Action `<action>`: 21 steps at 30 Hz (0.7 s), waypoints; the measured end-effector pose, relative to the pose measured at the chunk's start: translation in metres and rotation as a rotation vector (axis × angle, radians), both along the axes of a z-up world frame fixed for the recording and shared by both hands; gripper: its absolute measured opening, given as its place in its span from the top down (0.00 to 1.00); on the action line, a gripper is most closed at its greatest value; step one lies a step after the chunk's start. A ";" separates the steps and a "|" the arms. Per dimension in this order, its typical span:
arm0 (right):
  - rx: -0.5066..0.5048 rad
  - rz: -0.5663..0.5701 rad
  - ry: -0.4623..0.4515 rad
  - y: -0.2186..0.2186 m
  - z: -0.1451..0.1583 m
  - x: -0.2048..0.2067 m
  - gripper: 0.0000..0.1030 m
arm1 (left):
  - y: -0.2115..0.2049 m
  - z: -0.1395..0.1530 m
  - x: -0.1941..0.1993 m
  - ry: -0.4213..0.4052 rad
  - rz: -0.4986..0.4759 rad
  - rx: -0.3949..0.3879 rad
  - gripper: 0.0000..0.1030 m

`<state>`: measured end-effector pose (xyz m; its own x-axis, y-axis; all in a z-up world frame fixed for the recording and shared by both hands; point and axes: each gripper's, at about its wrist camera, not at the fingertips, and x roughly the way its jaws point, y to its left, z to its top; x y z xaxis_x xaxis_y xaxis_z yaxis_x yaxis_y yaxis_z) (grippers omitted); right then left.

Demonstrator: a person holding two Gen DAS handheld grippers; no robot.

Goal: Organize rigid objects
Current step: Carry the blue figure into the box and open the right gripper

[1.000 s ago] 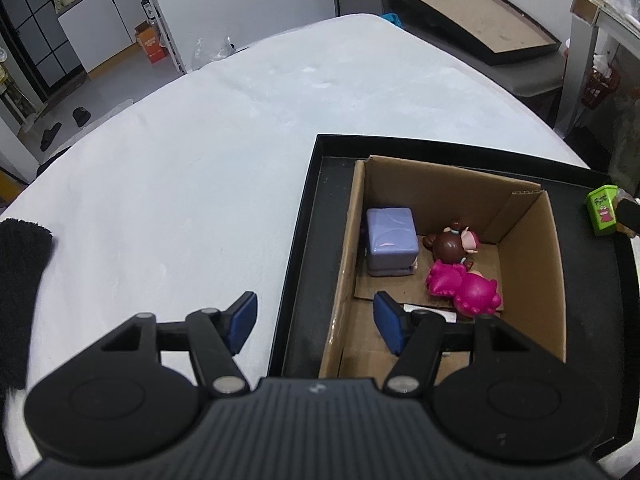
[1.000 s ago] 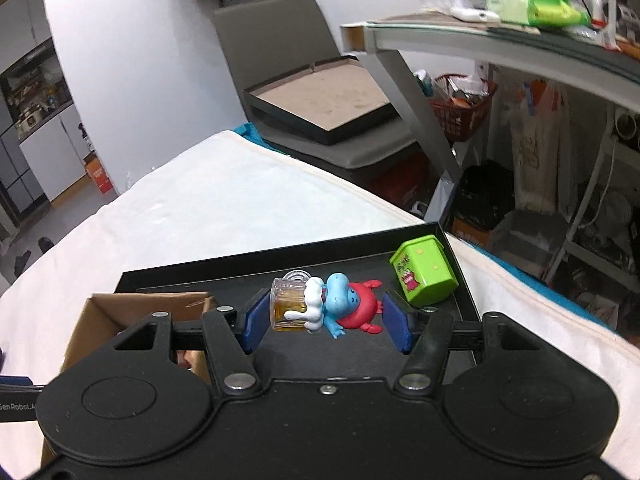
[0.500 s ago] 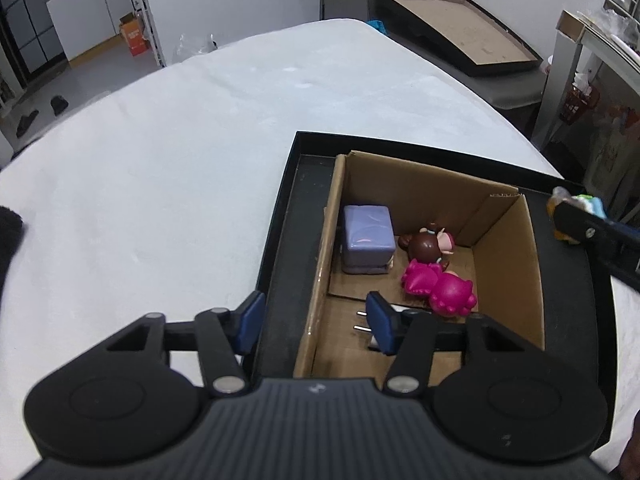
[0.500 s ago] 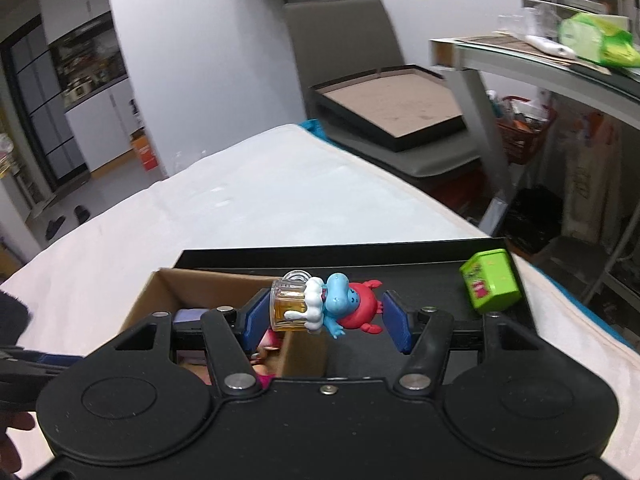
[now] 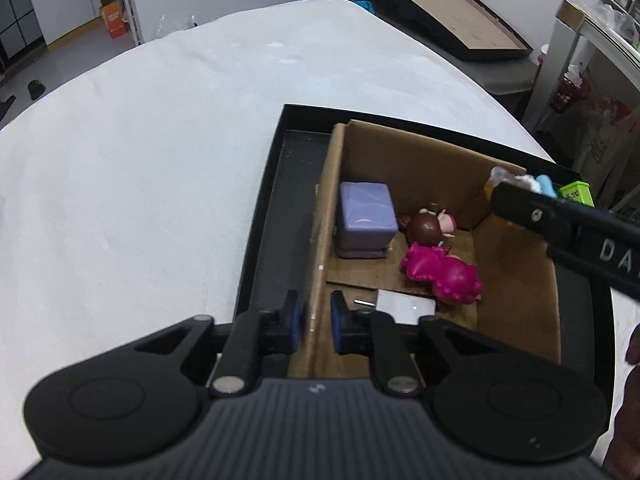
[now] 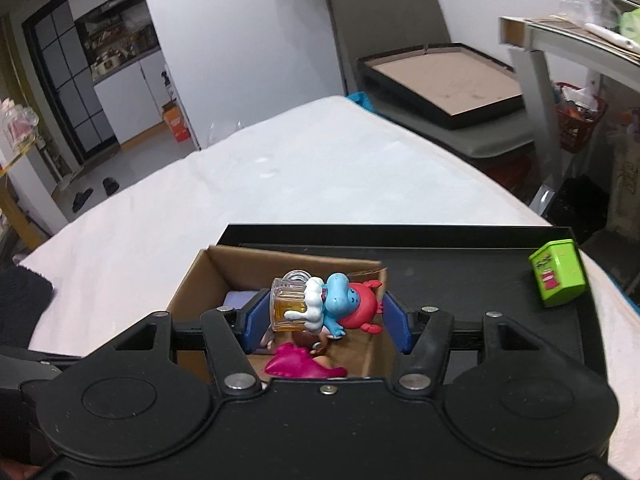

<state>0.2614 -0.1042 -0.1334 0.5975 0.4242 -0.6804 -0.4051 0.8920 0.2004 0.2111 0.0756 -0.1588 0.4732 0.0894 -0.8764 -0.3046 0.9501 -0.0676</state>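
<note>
A cardboard box (image 5: pixel 404 160) stands in a black tray (image 5: pixel 268 216). Inside lie a purple block (image 5: pixel 365 216), a brown-headed doll (image 5: pixel 430 228) and a magenta toy (image 5: pixel 444 276). My left gripper (image 5: pixel 316 322) is shut on the box's left wall near the front corner. My right gripper (image 6: pixel 326 316) is shut on a blue-and-red figurine with a beer mug (image 6: pixel 324 306) and holds it above the box (image 6: pixel 208 276). It also shows in the left wrist view (image 5: pixel 520 184) over the box's right wall. A green cube (image 6: pixel 556 278) sits on the tray's right side.
The tray rests on a white-covered table (image 5: pixel 140 160). A white card (image 5: pixel 404 306) lies on the box floor. Another black tray (image 6: pixel 440 80) lies on a grey chair behind the table. A grey desk (image 6: pixel 580 52) stands to the right.
My left gripper has closed onto the box's left wall. My right gripper has carried the figurine left from over the tray to above the box.
</note>
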 end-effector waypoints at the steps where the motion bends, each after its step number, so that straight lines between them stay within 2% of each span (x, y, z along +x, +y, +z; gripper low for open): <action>1: -0.003 0.009 0.004 0.003 -0.001 -0.001 0.43 | 0.002 -0.001 -0.001 -0.003 0.006 -0.008 0.90; 13: 0.005 0.103 0.084 0.037 -0.013 -0.007 0.43 | 0.007 0.001 -0.006 -0.022 -0.008 -0.041 0.90; 16: 0.049 0.148 0.101 0.040 -0.012 -0.008 0.40 | 0.008 0.001 -0.007 -0.022 -0.008 -0.049 0.89; 21: 0.067 0.134 0.079 0.030 -0.003 -0.006 0.34 | 0.008 0.002 -0.006 -0.009 -0.004 -0.046 0.89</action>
<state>0.2558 -0.0738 -0.1361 0.4787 0.5420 -0.6907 -0.4998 0.8150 0.2932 0.2052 0.0841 -0.1564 0.4816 0.0465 -0.8752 -0.2996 0.9472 -0.1145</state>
